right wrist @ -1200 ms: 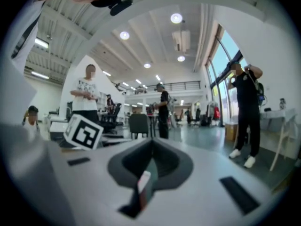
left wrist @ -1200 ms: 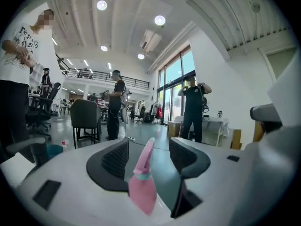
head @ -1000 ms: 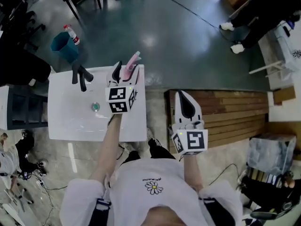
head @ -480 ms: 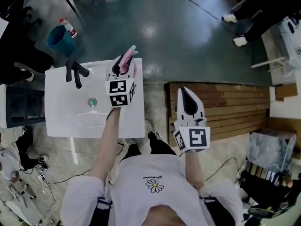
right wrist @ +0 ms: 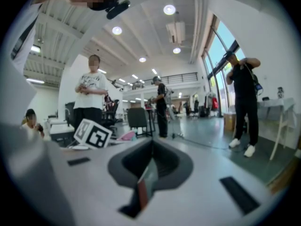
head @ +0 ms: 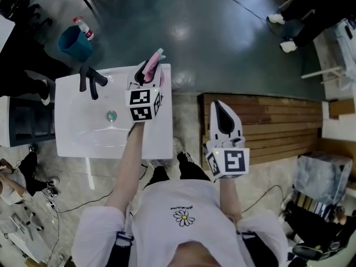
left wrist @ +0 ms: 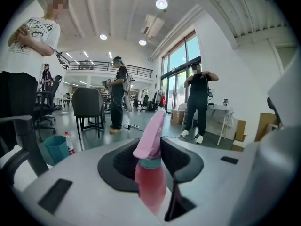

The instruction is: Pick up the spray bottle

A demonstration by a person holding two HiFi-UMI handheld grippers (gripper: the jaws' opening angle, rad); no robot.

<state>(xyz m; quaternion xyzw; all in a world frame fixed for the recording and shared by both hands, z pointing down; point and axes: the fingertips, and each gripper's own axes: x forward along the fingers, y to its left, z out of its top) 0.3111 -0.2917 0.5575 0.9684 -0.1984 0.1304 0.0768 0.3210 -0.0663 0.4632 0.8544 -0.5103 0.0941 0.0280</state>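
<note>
At the upper middle of the head view, the left gripper (head: 149,78) is clamped on the pink spray bottle (head: 153,63) just below its trigger head, at the far right corner of the white sink (head: 83,132), probably so the neck cannot slip when lifted, while the right gripper (head: 222,115) waits clenched and empty at centre right.

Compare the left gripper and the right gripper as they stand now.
The left gripper is clamped on the pink plastic spray bottle; the right gripper is shut on nothing. The left gripper hangs over the corner of the white sink; the right gripper is over the brown slatted wooden platform. Both are white and point the same way.
</note>
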